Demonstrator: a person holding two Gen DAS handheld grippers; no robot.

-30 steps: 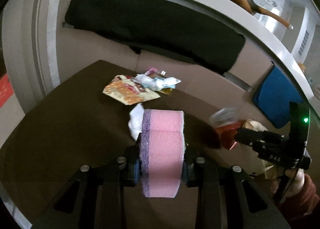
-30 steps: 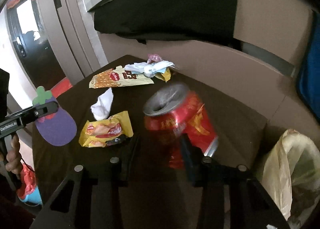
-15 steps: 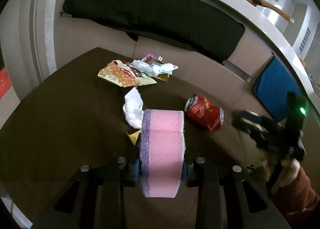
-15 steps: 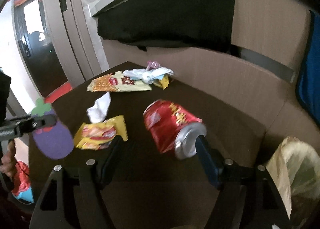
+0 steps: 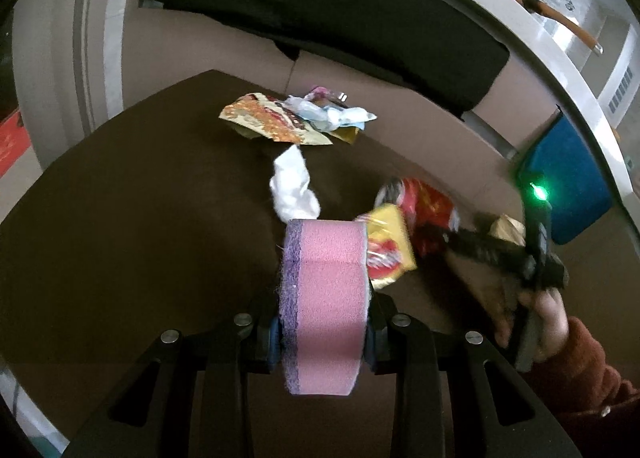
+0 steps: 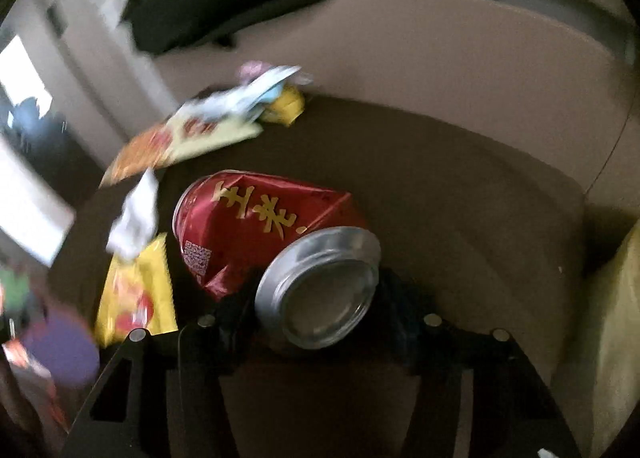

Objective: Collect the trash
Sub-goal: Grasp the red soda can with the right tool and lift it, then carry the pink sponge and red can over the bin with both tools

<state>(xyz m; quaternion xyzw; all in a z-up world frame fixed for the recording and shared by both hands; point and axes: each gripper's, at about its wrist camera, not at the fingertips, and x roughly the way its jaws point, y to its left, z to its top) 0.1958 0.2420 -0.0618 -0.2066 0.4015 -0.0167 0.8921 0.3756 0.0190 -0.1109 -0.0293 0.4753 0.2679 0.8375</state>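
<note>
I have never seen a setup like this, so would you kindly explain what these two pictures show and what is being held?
A person holds a two-fingered gripper in each hand; each carries a wide-angle camera looking along its fingers. The left camera shows the left gripper clamped on a pink sponge, and the right gripper at the right, blurred. The right camera shows its jaws closing around a dented red can lying on its side. On the dark table lie a yellow wrapper, a crumpled white tissue and a pile of wrappers at the far edge.
</note>
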